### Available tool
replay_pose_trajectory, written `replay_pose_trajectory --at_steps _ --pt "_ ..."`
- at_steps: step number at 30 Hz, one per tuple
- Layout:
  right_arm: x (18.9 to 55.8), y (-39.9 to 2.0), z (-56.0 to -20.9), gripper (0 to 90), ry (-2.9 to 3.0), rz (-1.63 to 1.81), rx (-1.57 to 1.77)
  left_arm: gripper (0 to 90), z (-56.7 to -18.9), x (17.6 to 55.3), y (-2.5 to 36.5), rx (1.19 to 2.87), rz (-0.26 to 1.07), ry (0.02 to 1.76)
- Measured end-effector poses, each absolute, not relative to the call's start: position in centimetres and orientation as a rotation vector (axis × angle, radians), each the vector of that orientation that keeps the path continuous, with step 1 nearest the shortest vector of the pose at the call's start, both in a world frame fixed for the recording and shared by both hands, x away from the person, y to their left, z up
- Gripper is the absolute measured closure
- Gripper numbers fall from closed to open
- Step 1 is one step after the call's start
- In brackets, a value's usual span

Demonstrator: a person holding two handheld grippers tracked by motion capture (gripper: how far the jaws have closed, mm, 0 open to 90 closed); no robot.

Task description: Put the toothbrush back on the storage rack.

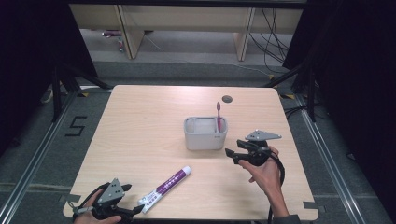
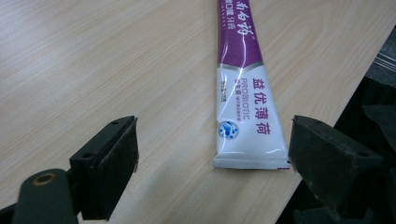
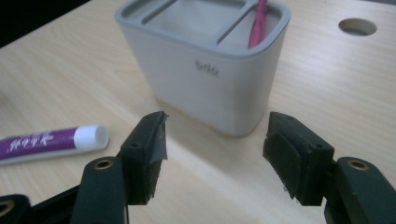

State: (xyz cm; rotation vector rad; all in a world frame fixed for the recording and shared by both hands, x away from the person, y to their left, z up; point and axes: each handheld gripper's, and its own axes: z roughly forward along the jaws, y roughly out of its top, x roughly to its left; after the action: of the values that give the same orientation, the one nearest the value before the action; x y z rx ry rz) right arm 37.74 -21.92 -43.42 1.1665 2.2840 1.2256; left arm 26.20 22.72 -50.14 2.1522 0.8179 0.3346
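Right now the pale wooden worktop (image 1: 140, 121) carries everything, and the grey organiser caddy (image 1: 205, 134) near its middle is the thing to steer by. That caddy is divided into compartments, and a pink toothbrush (image 1: 218, 115) stands upright in its right-hand one. Well in front of the caddy and to its left, a purple and white toothpaste tube (image 1: 166, 184) lies flat, its white cap pointing toward the caddy and its crimped tail close to the near edge of the worktop.

Just to the right of the caddy, the right tool (image 1: 233, 155) is held level, jaws apart with nothing between them, facing the caddy's side wall. Far from the caddy at the near left corner, the left tool (image 2: 212, 154) sits with its jaws spread wide on either side of the tube's tail; the pads are not pressing it, though the right-hand pad stands just beside the crimp.

I'd judge the toothbrush is already stowed and the tube is in hand next. The left tool needs to ease forward and close on the tail, then lift and carry the tube to a free compartment.
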Motion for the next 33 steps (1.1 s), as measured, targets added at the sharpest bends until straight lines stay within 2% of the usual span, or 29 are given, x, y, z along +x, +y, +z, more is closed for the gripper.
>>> replay_pose_trajectory --at_steps 24,33 --pt "34.1 -22.1 -46.5 39.0 2.373 1.186 1.193 15.6 -50.1 26.4 22.5 2.159 0.313 0.824" --pt "32.9 -23.1 -47.7 33.7 2.352 1.215 1.204 15.6 -50.1 26.2 22.6 2.128 0.305 0.834"
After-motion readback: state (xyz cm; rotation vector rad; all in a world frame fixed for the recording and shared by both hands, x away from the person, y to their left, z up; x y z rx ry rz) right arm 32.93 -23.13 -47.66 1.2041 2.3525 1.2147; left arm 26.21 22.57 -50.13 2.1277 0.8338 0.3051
